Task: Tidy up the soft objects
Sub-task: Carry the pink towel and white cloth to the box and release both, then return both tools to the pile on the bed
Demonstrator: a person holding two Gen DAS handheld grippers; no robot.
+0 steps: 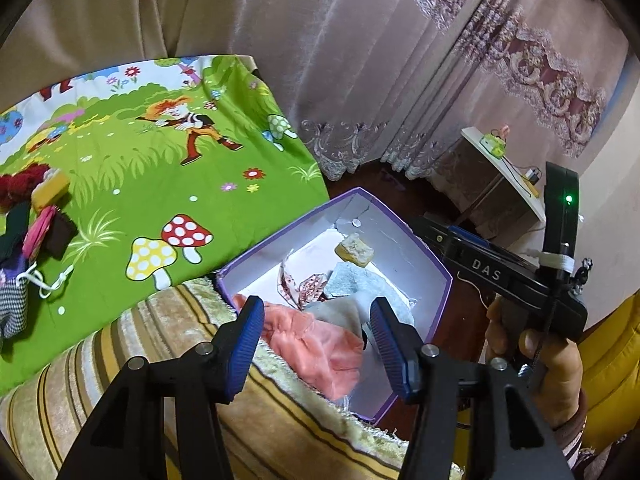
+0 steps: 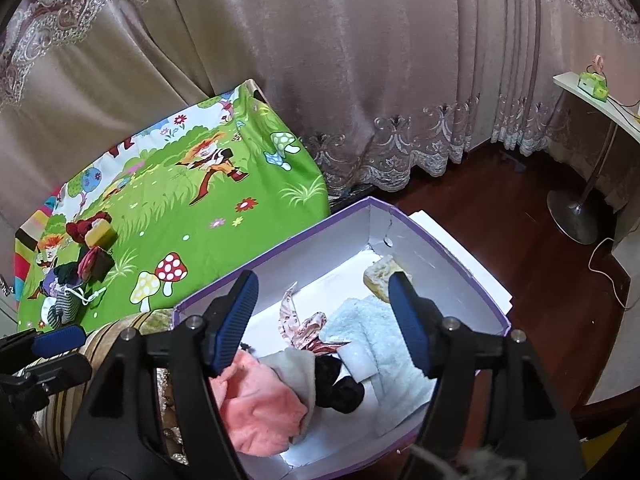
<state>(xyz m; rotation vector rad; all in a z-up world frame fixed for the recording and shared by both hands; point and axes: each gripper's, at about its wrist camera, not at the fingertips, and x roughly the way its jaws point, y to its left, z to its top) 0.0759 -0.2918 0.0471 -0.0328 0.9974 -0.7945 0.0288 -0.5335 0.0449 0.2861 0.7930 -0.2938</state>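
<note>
I'm holding both tools, left [image 1: 316, 336] and right [image 2: 320, 320], spread open over the purple cardboard box [image 2: 460, 256], lower centre, fuzzy pink cloth [image 2: 256, 404] and spongy yellow block [image 2: 380, 276] lying inside.

Inside the one purple box [image 2: 448, 246] lie one peach cloth [image 2: 256, 404], one grey cloth [image 2: 292, 372], one black bundle [image 2: 340, 388], one pale blue towel [image 2: 380, 332], one patterned scrap [image 2: 300, 324] and one yellow sponge [image 2: 380, 276].
</note>
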